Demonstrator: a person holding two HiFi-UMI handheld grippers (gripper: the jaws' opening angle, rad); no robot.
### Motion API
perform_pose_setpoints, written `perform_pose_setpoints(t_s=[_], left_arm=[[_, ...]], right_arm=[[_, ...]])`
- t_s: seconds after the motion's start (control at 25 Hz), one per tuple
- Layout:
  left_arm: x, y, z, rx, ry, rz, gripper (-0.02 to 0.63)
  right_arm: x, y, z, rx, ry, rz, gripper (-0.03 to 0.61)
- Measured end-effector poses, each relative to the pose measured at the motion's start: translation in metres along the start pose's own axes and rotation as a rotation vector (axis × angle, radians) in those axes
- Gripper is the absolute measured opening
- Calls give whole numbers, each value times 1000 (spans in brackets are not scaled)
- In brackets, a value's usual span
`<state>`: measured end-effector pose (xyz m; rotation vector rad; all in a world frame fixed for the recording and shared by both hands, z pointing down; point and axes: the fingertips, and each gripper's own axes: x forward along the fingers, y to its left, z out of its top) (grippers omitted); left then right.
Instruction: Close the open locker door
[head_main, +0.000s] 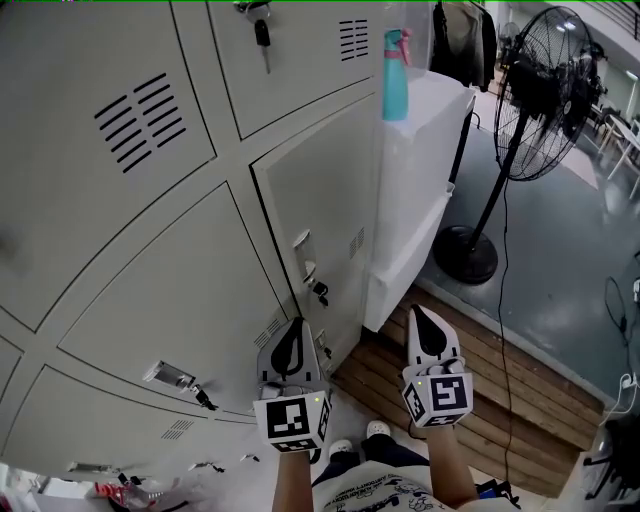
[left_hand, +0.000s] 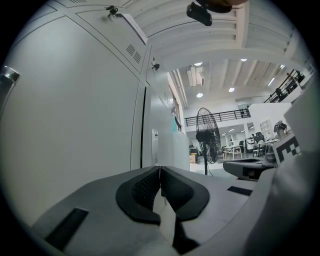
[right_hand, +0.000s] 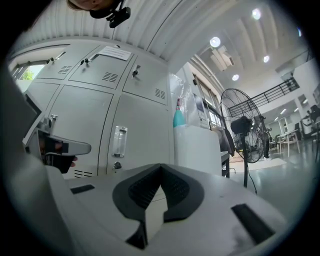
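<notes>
The grey lockers (head_main: 150, 250) fill the left of the head view. The door with the vertical handle (head_main: 305, 250) lies flush with its neighbours; no door in view stands open. My left gripper (head_main: 296, 328) is shut and empty, close to the locker face just below that handle. My right gripper (head_main: 420, 315) is also shut and empty, and floats apart from the lockers over the wooden floor. In the left gripper view the shut gripper (left_hand: 159, 167) runs along the locker wall (left_hand: 75, 125). In the right gripper view the shut gripper (right_hand: 160, 166) faces the handled door (right_hand: 119, 141).
A white cabinet (head_main: 420, 180) stands against the lockers' right end with a teal spray bottle (head_main: 396, 75) on top. A black pedestal fan (head_main: 540, 95) stands further right, its cable trailing over the floor. Wooden planks (head_main: 500, 370) lie underfoot. Keys (head_main: 262, 35) hang from an upper lock.
</notes>
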<state>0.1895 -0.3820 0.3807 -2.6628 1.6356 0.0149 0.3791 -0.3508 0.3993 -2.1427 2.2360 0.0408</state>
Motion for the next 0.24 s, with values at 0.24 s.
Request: perform_pose_setpoints(t_s=[0.24], left_arm=[[-2, -2, 2, 2, -1, -4, 8]], right_arm=[[-3, -1, 1, 5, -2, -6, -5]])
